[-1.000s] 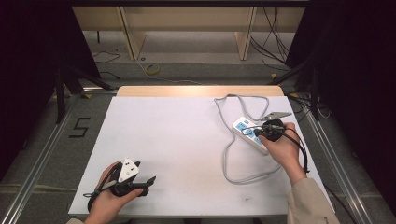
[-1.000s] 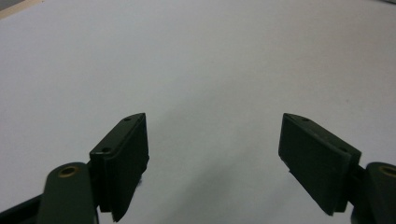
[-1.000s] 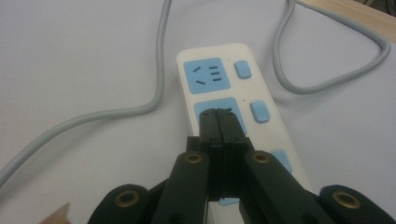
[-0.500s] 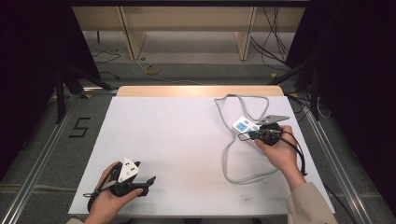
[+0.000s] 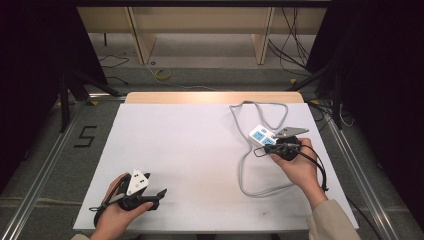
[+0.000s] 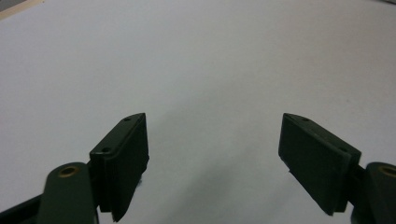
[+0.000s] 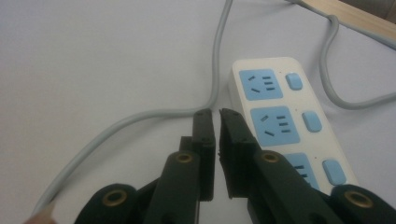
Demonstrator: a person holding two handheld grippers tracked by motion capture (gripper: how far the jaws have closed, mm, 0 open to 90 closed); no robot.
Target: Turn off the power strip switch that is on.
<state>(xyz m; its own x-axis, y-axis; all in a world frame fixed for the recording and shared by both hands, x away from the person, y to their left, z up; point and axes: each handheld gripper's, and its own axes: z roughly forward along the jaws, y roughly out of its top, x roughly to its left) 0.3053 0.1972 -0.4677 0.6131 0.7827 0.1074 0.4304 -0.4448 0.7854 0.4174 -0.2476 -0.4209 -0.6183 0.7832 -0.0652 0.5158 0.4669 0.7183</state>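
A white power strip with blue sockets lies on the right of the white table. Its grey cable loops toward the front and around behind it. My right gripper sits low by the strip's near end. In the right gripper view its jaws have just been opening and stand a narrow slit apart with nothing between them. Their tips are just short of the cable, left of the strip. My left gripper rests near the front left edge, its jaws wide open over bare table.
A wooden strip borders the table's far edge. Beyond it are floor cables and wooden furniture legs. Metal rails run along both sides of the table.
The right hand has drawn back a little toward the near edge, off the power strip. The left hand has kept still.
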